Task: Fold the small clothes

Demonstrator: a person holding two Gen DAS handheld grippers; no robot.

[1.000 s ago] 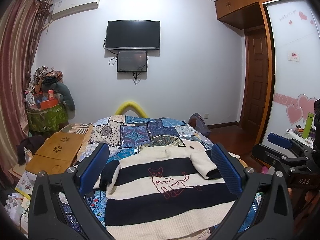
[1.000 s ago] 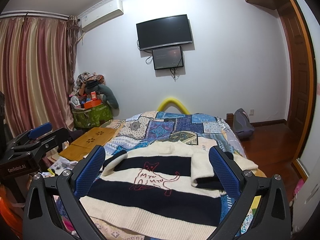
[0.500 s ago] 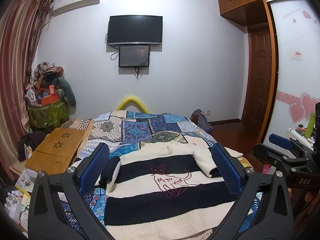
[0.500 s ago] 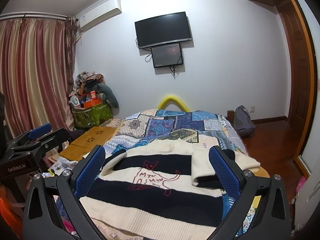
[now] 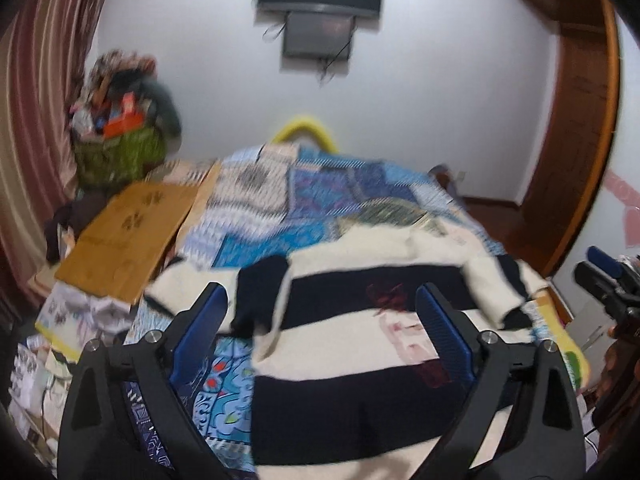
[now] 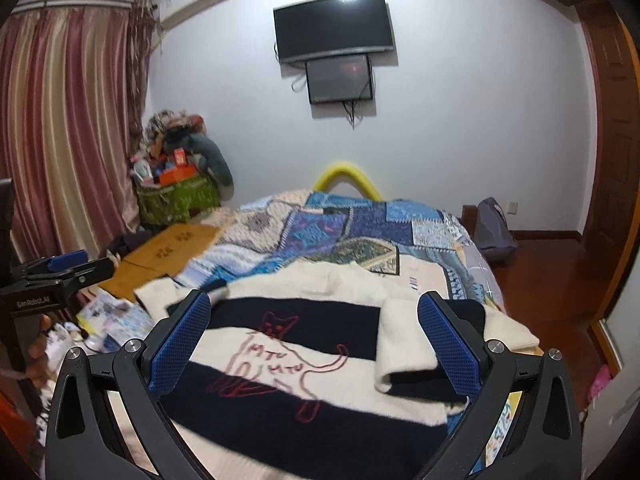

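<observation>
A: Nearest to us, the left hand-held gripper [image 5: 320, 308] has its jaws wide apart. They have just been closing a touch, with nothing pressed between them. The right hand-held gripper [image 6: 316, 320] is spread wide too and holds nothing.

B: And the sweater [image 5: 360, 352]?

A: It lies flat on the bed [image 5: 280, 200], straight ahead of and below both hand-held grippers, cat drawing [image 6: 276, 356] up. Its left sleeve [image 5: 260, 296] is doubled in just beyond our left hand-held gripper's left finger, and its right sleeve [image 6: 404, 352] is folded across the chest, beside our right hand-held gripper's right finger.

B: So we judge the sleeves are in and the body fold comes next?

A: Likely. We should come down on the near hem, one hand-held gripper towards each corner, and pinch both layers of knit rather than the quilt below.

B: Then lift evenly?

A: Yes, carry the hem away from us towards the collar together, so the stripes stay square and the sleeves don't slip out. Farther off, the wooden tray [image 5: 128, 232] to the left is well clear of our path.
</observation>
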